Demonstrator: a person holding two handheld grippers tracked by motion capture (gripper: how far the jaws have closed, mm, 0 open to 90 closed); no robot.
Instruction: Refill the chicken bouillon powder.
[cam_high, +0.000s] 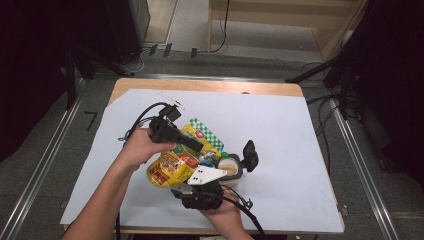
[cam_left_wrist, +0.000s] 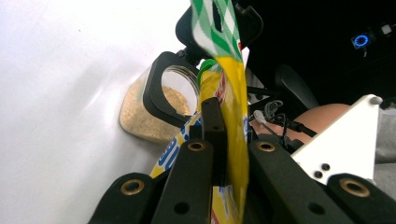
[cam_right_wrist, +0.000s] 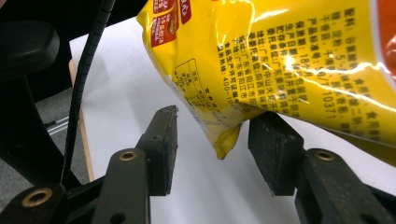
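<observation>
A yellow snack pouch with a green-checked top hangs tilted over the white sheet. My left gripper is shut on its upper part, and in the left gripper view the pouch runs up between the closed jaws of my left gripper. Beside it lies a clear jar of tan powder with its black lid flipped open; the jar is on its side. My right gripper stands open, and the pouch's lower corner dangles between its pads. In the high view my right gripper sits just below the pouch.
A white paper sheet covers most of the wooden table. A thin white item lies near the sheet's far edge. Cables trail from both grippers. Dark stands and floor rails flank the table.
</observation>
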